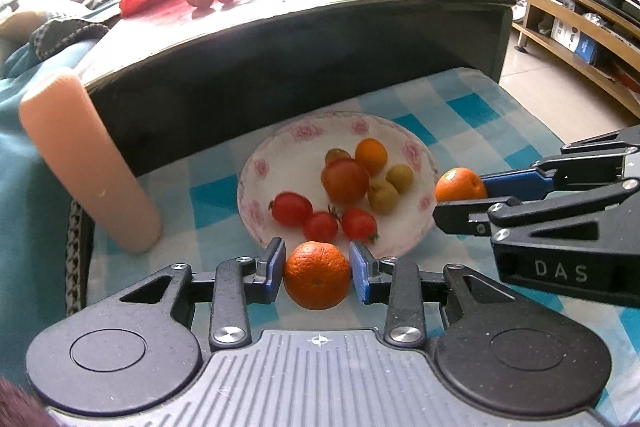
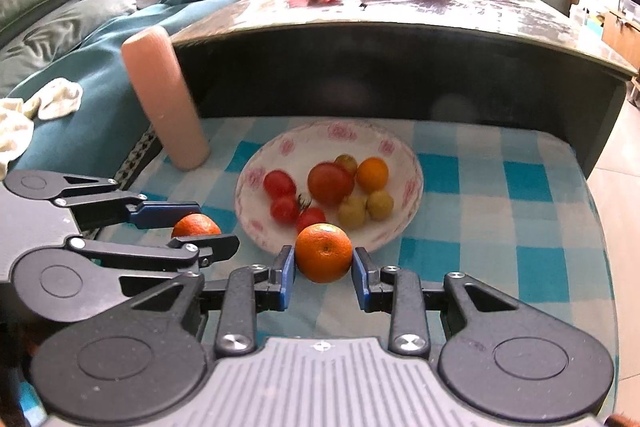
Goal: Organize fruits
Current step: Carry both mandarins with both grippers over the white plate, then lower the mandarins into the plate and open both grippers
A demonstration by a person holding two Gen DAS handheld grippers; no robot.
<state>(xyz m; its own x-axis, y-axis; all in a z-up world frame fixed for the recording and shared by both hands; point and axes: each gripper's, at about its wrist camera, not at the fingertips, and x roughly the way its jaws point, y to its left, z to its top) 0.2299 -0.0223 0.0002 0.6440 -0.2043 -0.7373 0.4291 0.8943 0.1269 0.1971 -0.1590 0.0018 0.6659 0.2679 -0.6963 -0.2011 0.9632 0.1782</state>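
Left wrist view: my left gripper clamps an orange.
Right wrist view: my right gripper clamps a second orange beside the floral plate.

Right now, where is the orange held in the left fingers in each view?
Left wrist: the left gripper's orange sits bottom centre, between the blue fingers.
Right wrist: same orange at left, mid-height, partly hidden.
Shared landmark: the floral plate, just beyond it.
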